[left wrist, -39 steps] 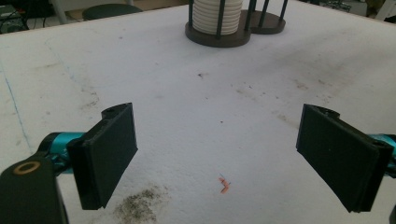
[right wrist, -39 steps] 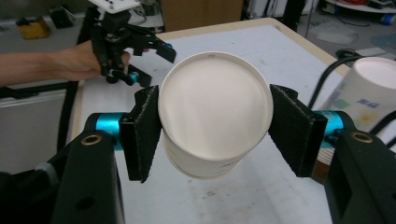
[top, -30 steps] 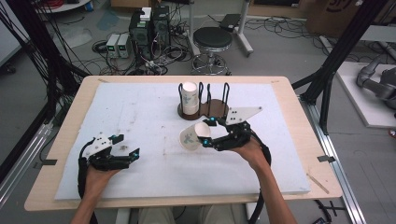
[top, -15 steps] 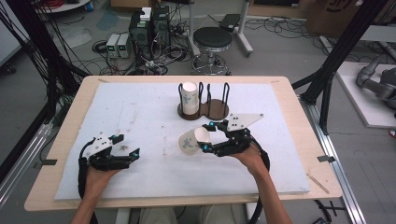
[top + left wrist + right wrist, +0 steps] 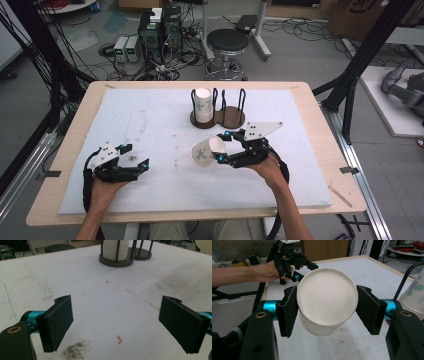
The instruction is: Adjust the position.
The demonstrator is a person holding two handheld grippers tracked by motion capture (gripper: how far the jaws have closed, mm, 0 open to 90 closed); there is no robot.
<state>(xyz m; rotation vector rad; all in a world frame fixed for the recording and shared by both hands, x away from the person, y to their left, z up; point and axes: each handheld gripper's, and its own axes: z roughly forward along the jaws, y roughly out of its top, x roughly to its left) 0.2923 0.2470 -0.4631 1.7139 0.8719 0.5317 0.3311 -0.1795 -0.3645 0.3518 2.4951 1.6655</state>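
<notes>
White foam sheet (image 5: 150, 125) covers most of the wooden table (image 5: 310, 100), and on it, toward the far edge, stands the dark two-bay cup rack (image 5: 218, 116) with its upright wire posts. Its left bay holds a stack of paper cups (image 5: 203, 104); the right bay looks empty from the high view. I judge my step to be carrying a single cup to that rack.

My right gripper (image 5: 224, 146) is clamped across a paper cup (image 5: 203, 152), which lies tilted on its side in the grip, just in front of the rack and a little left of it. In the right gripper view the pads press both flanks of the cup (image 5: 327, 296) near its rim, and the wall seems slightly squeezed.

To do this well, I want to roll my wrist until the cup is upright, mouth up, then line it over a bay before lowering between the posts. I should not squeeze harder, since thin paper could buckle.

My left gripper (image 5: 134, 156) rests low on the foam with its jaws wide and nothing between them; it can steady the rack base if it slides.
</notes>
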